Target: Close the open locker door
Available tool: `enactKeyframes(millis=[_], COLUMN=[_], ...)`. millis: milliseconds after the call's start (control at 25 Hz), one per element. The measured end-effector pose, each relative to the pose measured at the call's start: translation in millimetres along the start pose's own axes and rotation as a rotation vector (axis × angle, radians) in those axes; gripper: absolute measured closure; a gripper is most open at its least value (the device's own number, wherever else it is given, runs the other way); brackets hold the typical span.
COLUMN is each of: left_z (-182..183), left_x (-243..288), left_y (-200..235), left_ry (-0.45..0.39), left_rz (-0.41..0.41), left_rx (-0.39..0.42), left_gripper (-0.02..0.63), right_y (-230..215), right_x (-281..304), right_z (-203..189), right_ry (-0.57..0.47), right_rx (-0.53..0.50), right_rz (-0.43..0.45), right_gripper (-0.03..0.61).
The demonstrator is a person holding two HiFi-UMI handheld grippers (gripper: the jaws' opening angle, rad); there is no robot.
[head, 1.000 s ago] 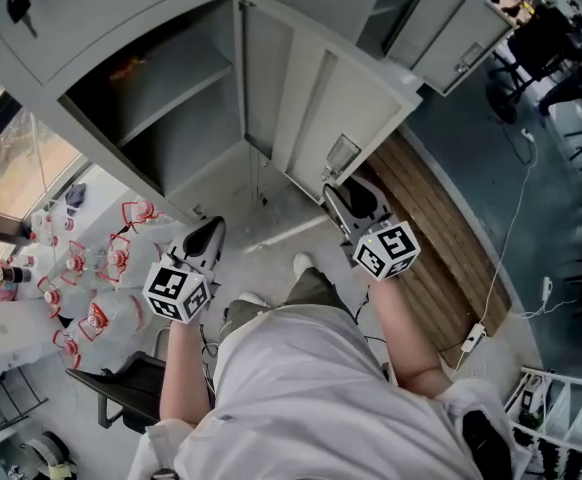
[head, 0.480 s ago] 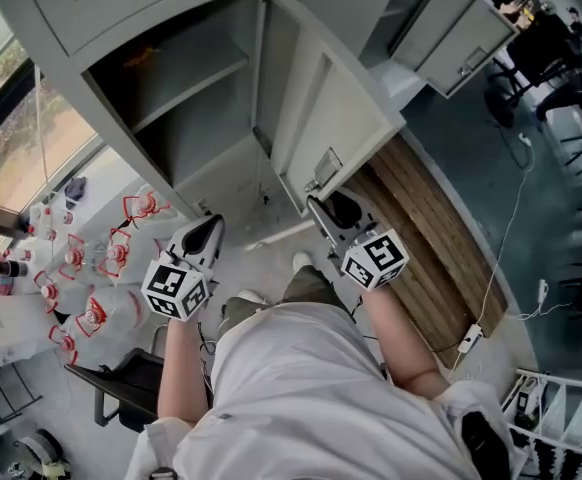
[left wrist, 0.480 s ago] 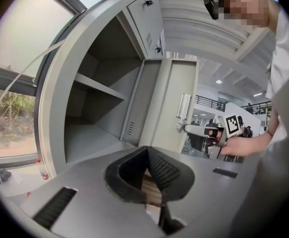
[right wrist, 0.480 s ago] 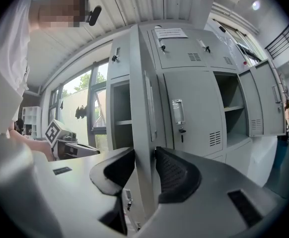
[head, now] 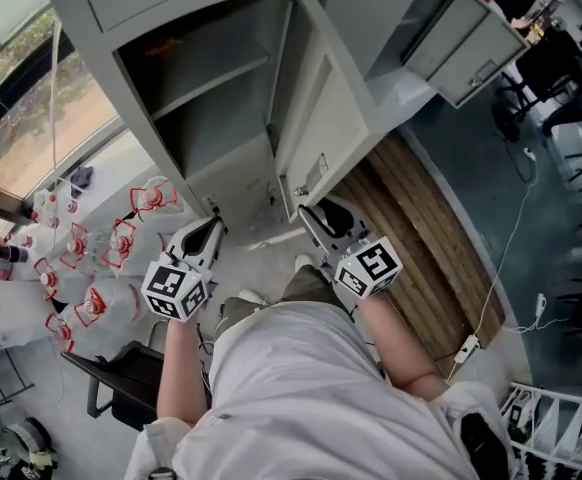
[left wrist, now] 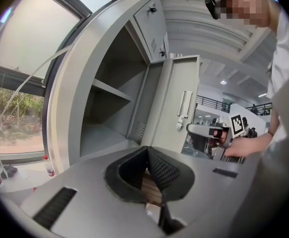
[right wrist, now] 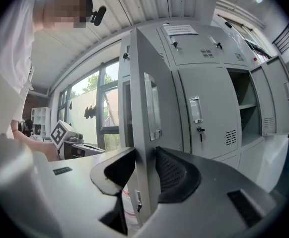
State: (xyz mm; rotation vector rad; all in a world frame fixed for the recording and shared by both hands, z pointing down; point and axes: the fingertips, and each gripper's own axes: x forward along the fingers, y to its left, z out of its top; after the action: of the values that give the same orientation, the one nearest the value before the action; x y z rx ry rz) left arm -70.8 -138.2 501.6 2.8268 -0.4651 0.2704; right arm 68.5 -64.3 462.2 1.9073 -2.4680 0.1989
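Observation:
The grey locker door [head: 323, 118] stands partly open, hinged at the right side of the open compartment [head: 211, 118], which has one bare shelf. My right gripper [head: 309, 214] is at the door's lower free edge. In the right gripper view the door's edge [right wrist: 139, 98] runs upright between the jaws; they have just been closing and both pads press on it, so my right gripper [right wrist: 145, 152] is shut on the door. My left gripper [head: 211, 228] hangs low in front of the compartment, apart from the door [left wrist: 177, 108]. That left gripper [left wrist: 147, 150] is shut and holds nothing.
Several water bottles with red handles [head: 101, 268] lie on the floor at the left, near a black chair [head: 121, 388]. A wooden floor strip [head: 421, 238] runs at the right, with a cable and power strip [head: 468, 346]. Another open locker door [head: 471, 38] stands further right.
The door has swung partway toward the compartment and looks narrower from above. My right gripper has moved left with its edge. My left gripper has shifted only slightly.

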Motion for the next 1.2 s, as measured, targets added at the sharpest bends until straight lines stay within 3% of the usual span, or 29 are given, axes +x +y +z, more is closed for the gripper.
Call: enactKeyframes(millis=[520,1200], left_z=[-5,-11], left_x=[-26,-68], left_y=[6,24], left_ry=[-0.006,-0.032], left_rz=[0.074,0.245], left_rx=[-0.015,-0.049], left_gripper=[0.611,0.611], right_y=[34,75], right_x=[24,65], right_z=[2,4], right_ry=[-0.008,-0.017], right_rx=[-0.008,-0.014], right_rz=[0.116,0.317], right_gripper=[0.465,0.492])
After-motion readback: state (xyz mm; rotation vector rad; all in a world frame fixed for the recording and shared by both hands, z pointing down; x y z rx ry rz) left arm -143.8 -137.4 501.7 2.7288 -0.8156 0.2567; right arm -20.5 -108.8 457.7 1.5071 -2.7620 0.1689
